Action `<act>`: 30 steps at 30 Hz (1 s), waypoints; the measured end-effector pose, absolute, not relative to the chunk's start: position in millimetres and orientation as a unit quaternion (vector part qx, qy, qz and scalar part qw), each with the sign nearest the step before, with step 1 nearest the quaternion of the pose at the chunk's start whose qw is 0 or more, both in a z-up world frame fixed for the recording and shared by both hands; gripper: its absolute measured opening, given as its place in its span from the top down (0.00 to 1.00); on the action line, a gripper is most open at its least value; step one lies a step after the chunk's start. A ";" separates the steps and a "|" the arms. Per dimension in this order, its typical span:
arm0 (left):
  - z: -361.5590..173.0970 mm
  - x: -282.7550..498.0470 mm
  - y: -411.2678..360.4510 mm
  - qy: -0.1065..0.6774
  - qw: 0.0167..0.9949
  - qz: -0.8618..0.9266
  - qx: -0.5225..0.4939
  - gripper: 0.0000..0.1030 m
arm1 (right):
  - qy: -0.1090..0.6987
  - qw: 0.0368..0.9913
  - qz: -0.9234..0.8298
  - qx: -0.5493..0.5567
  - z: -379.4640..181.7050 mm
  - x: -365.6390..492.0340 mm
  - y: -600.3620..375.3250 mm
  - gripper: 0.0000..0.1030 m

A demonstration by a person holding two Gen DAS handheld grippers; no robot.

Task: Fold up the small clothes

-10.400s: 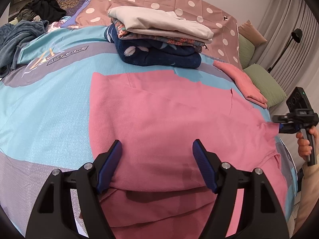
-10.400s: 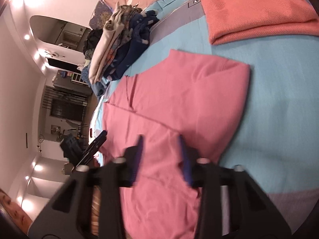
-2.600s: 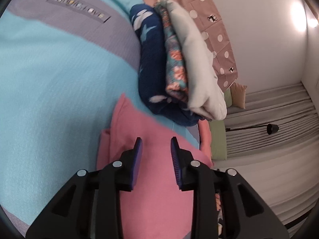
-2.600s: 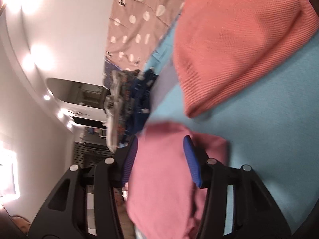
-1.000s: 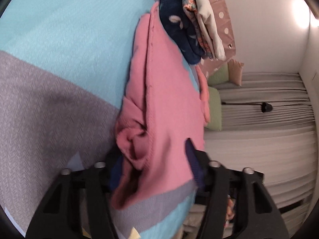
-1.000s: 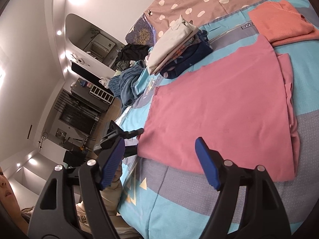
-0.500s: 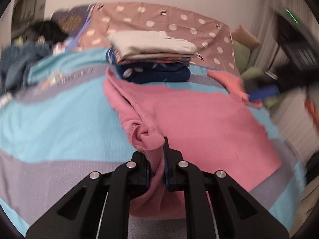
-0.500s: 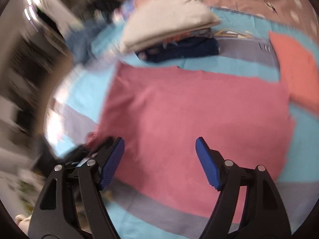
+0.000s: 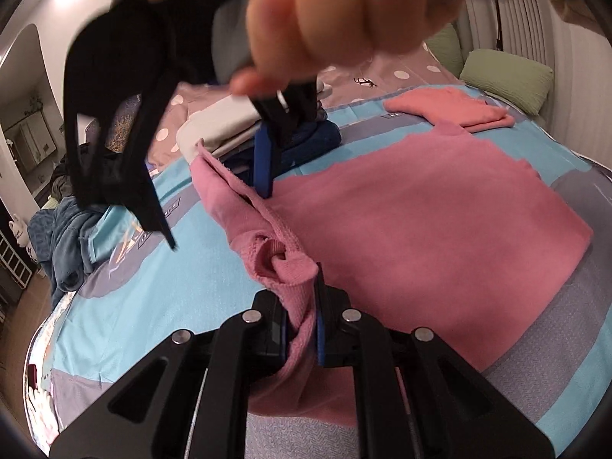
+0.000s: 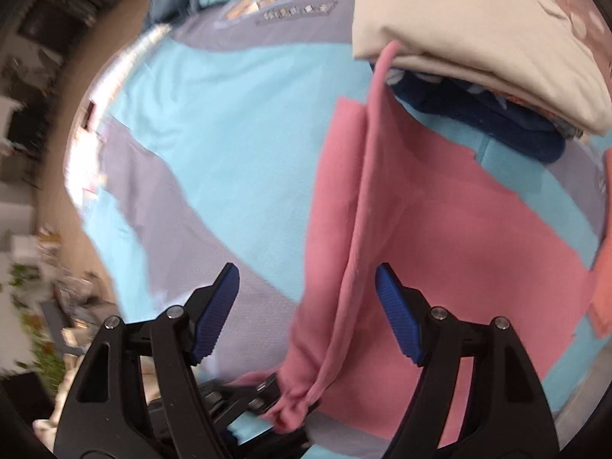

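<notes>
A pink garment point(image 9: 420, 229) lies spread on the blue and grey bedspread point(image 9: 153, 279). My left gripper point(image 9: 300, 325) is shut on its bunched near-left edge and lifts that edge off the bed. My right gripper point(image 10: 306, 313) is open, and the lifted pink edge point(image 10: 359, 229) runs up between its fingers. In the left wrist view the right gripper hangs close overhead, held by a hand point(image 9: 325, 11), with one blue fingertip point(image 9: 264, 164) by the raised fold. The left gripper shows in the right wrist view point(image 10: 267, 390), clamped on the cloth.
A stack of folded clothes point(image 9: 237, 126), white on top of navy, sits beyond the pink garment. A folded coral garment point(image 9: 447, 109) lies at the far right. Green pillows point(image 9: 508, 76) and a dotted brown pillow point(image 9: 382, 72) line the headboard. Blue clothes point(image 9: 61, 244) are heaped at the left.
My right gripper has swung over to the left side, above the lifted edge, and stays open. My left gripper keeps its hold on the pink garment's bunched edge.
</notes>
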State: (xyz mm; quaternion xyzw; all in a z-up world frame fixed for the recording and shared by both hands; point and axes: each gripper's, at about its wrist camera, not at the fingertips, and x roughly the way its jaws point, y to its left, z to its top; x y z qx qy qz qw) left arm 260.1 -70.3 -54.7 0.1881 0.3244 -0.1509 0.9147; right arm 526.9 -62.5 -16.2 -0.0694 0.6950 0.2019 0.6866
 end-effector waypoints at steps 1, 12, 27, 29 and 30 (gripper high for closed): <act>-54.8 258.6 -71.9 0.324 0.915 -0.150 0.191 0.90 | 0.698 0.684 0.194 -0.084 -22.9 526.9 -59.7 0.27; -46.2 251.8 -84.7 0.299 0.918 -0.146 0.218 0.90 | 0.669 0.705 0.216 -0.095 -16.5 516.3 -75.2 0.91; 15.5 240.2 -156.2 0.269 0.925 -0.225 0.144 0.89 | 0.619 0.754 0.220 -0.012 59.9 498.3 -186.7 0.91; 17.4 238.8 -167.5 0.270 0.923 -0.236 0.139 0.89 | 0.612 0.761 0.215 0.003 63.0 494.3 -208.0 0.91; 17.0 237.7 -174.0 0.270 0.921 -0.242 0.139 0.89 | 0.611 0.763 0.213 0.009 63.7 492.4 -217.9 0.91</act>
